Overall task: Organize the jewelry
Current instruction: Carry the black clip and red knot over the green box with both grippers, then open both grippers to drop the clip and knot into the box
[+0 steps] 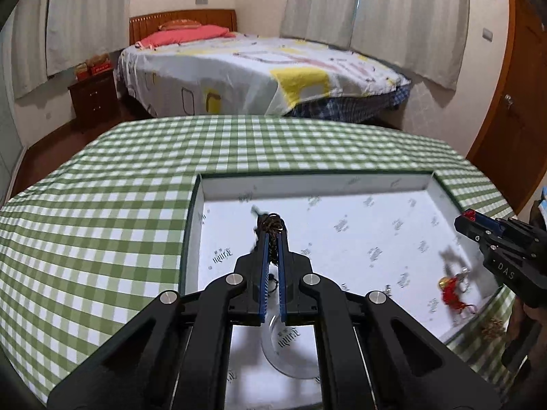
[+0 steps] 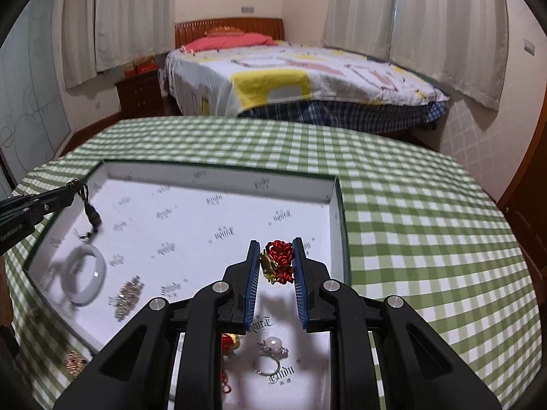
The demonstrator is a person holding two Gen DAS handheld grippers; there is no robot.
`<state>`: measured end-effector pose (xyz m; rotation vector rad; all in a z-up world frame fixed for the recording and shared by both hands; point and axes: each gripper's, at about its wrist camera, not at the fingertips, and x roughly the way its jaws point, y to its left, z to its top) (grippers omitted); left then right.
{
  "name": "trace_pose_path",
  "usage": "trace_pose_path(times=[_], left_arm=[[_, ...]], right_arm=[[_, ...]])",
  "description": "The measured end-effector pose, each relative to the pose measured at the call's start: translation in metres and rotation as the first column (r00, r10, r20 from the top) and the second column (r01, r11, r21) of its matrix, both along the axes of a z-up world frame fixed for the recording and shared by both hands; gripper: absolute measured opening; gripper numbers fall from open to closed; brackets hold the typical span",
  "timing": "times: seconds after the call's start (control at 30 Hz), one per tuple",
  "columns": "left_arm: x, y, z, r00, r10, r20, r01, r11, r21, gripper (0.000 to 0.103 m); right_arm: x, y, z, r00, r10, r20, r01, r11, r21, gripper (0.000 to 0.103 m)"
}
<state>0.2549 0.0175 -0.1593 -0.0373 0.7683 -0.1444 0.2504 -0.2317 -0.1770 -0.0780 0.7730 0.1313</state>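
Note:
A shallow white box (image 1: 369, 179) (image 2: 212, 172) lies on the green checked tablecloth. My left gripper (image 1: 272, 230) is shut on a dark braided cord bracelet (image 1: 272, 225), held above the box's left part; it hangs from the tips in the right wrist view (image 2: 89, 212). My right gripper (image 2: 274, 244) is shut on a red knotted bracelet with a gold charm (image 2: 278, 261) above the box's right side. In the box lie a pale jade bangle (image 2: 85, 275), a metal link bracelet (image 2: 128, 295), a pearl ring (image 2: 271, 345), a silver ring (image 2: 266, 365) and another red charm (image 1: 451, 292).
A gold-coloured chain (image 2: 75, 362) (image 1: 492, 328) lies on the cloth (image 1: 102, 205) just outside the box's near edge. A bed (image 1: 259, 71) stands beyond the table, with a nightstand (image 1: 94, 97) to its left. A wooden door (image 1: 512, 102) is at the right.

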Motion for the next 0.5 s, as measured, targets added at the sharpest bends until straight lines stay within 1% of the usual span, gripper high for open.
trace_pose_path(times=[0.1, 0.23, 0.37, 0.5], left_arm=[[0.006, 0.0, -0.009, 1.0, -0.001, -0.026, 0.001, 1.0, 0.006, 0.005], [0.013, 0.0, -0.019, 0.998, -0.006, -0.067, 0.006, 1.0, 0.004, 0.005], [0.016, 0.0, -0.023, 0.996, -0.012, -0.088, 0.013, 1.0, 0.0, 0.005], [0.018, -0.001, -0.026, 0.994, -0.024, -0.109, 0.022, 1.0, -0.018, 0.006]], right_arm=[[0.007, -0.001, -0.01, 0.999, -0.001, -0.036, 0.001, 1.0, -0.004, 0.02], [0.012, -0.001, -0.016, 0.998, 0.002, -0.065, -0.002, 1.0, -0.004, 0.02], [0.013, -0.001, -0.019, 0.997, 0.001, -0.082, -0.002, 1.0, -0.011, 0.02], [0.017, -0.003, -0.022, 0.995, -0.003, -0.102, 0.004, 1.0, 0.002, 0.021]])
